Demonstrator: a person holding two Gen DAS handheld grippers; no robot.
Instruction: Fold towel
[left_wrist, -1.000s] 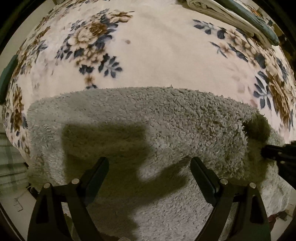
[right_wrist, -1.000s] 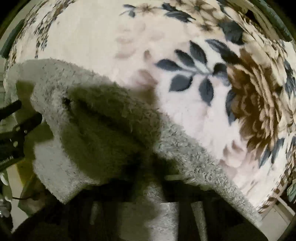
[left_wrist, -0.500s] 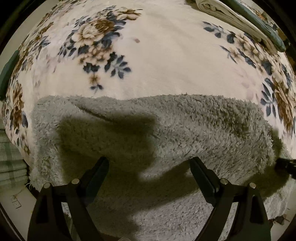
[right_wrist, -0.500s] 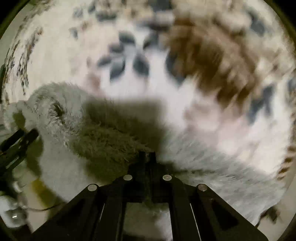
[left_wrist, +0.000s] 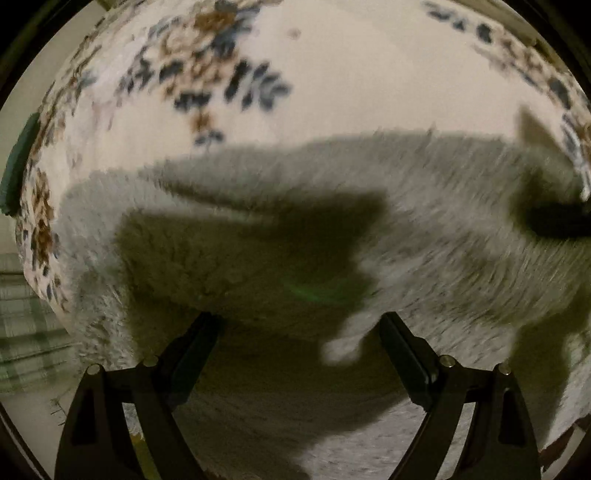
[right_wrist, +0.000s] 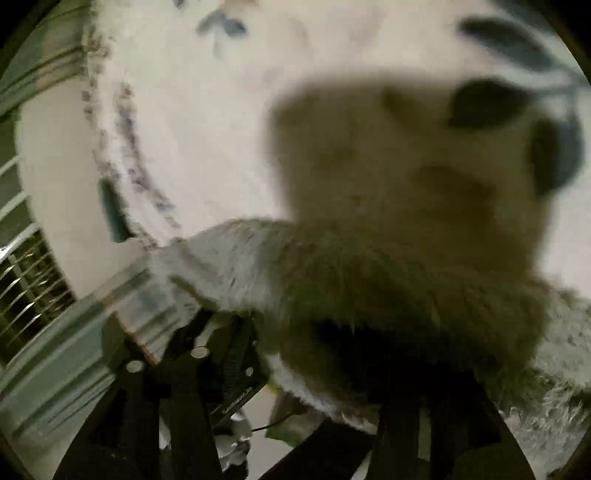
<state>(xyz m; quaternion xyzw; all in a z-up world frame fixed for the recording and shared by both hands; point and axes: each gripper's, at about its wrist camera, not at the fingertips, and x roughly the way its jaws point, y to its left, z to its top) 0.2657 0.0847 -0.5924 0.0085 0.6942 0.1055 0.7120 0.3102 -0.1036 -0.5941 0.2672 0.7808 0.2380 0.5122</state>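
A: Left gripper (left_wrist: 297, 339)?
B: Low centre of its own view, tongs spread wide, nothing between them, over the grey towel (left_wrist: 424, 206).
A: Where does the towel lie?
B: Across the frame's middle, on the floral blanket (left_wrist: 351, 85). Blurred.
A: Right gripper (right_wrist: 417, 398)?
B: Lower right of its view, buried under towel pile; can't tell its spread. No containers seen.

Dim, warm indoor light from above and behind, hard dark claw shadows across the grey towel (left_wrist: 424, 206), motion blur smearing both views, right wrist view heavily out of focus, fisheye bending and black vignette at the edges
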